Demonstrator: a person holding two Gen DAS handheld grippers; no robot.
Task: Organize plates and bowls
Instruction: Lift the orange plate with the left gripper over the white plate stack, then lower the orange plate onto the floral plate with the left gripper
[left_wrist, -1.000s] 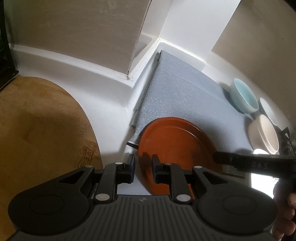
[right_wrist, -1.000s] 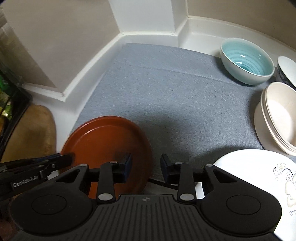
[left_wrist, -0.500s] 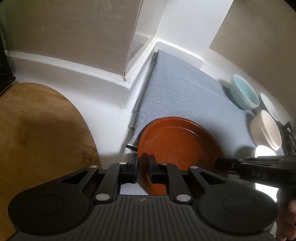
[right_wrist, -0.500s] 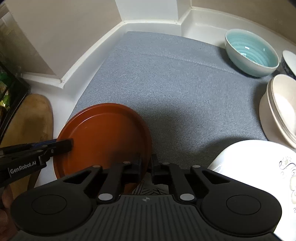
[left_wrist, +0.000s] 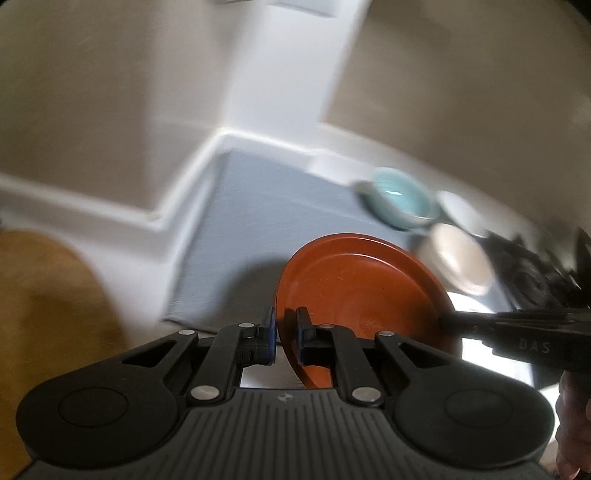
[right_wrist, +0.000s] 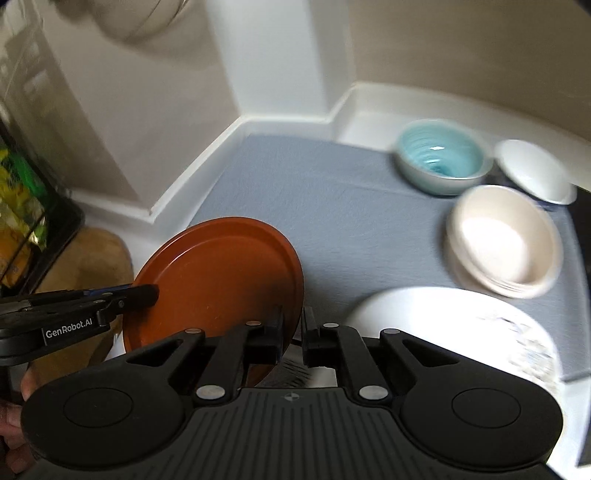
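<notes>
A brown-red plate (left_wrist: 354, 291) is held off the grey mat (left_wrist: 266, 210) by both grippers. My left gripper (left_wrist: 285, 336) is shut on the plate's left rim. My right gripper (right_wrist: 292, 334) is shut on its right rim (right_wrist: 236, 280). In the right wrist view a turquoise bowl (right_wrist: 441, 160), a white bowl (right_wrist: 532, 171) and stacked cream bowls (right_wrist: 504, 240) sit at the mat's (right_wrist: 332, 206) right side. A white patterned plate (right_wrist: 454, 332) lies at the front right. The turquoise bowl (left_wrist: 400, 201) and cream bowls (left_wrist: 460, 262) also show in the left wrist view, blurred.
A wooden board (left_wrist: 44, 317) lies on the white counter to the left. White walls and a raised ledge (right_wrist: 199, 173) bound the mat at the back and left. A dark rack with packets (right_wrist: 26, 206) stands far left.
Both grippers have closed on the red plate's rims and lifted it off the mat. Both views have swung upward and blur with motion.
</notes>
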